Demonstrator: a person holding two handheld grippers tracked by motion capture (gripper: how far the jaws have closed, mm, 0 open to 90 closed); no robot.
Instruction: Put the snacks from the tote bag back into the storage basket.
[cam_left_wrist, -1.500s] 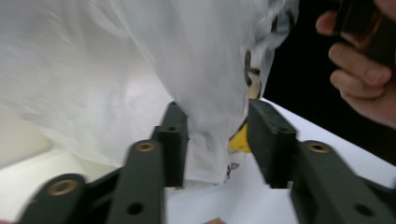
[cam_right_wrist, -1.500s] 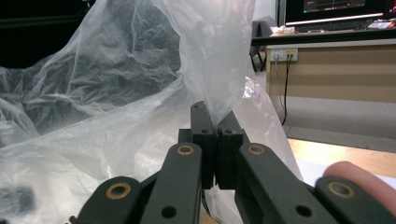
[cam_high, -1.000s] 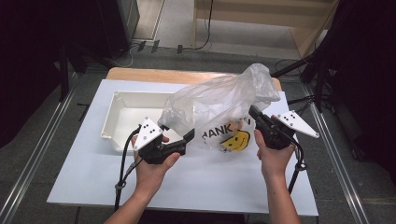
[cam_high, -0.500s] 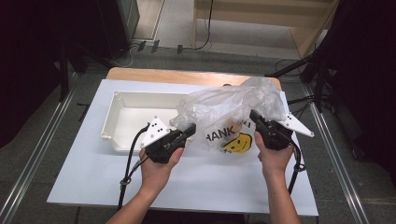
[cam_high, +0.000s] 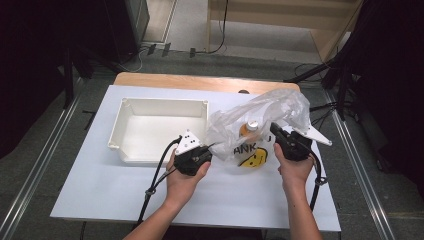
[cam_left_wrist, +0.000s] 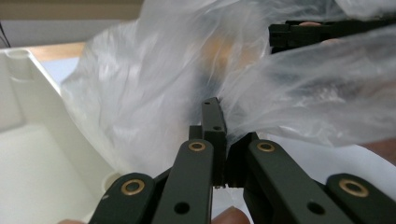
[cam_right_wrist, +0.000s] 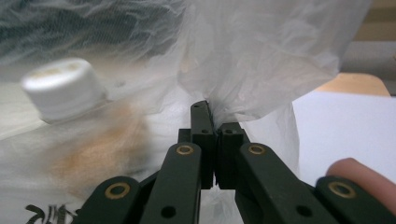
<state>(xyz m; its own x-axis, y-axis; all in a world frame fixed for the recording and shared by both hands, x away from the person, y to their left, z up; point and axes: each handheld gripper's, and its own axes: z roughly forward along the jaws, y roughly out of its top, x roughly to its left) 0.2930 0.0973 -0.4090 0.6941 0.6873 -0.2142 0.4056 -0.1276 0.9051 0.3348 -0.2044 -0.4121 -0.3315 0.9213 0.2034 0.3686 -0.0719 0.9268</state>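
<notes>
Two handheld grippers pinch a thin plastic bag (cam_high: 260, 125) between them over the white surface (cam_high: 100, 185).

The left gripper (cam_high: 209, 148) has its jaws closed tight on a fold of the bag's left edge, seen up close in the left gripper view as film bunched at the jaw tips (cam_left_wrist: 214, 116). The right gripper (cam_high: 274, 131) is likewise clamped on a gathered bit of film at the bag's right side (cam_right_wrist: 208, 114). Inside the bag lies a bottle (cam_high: 248, 129) with a white cap (cam_right_wrist: 63, 88) and orange contents, tilted. The bag bears black lettering and a yellow smiley face (cam_high: 251, 159). Just left of the bag sits a white tray (cam_high: 120, 125), touching or nearly touching it.
</notes>
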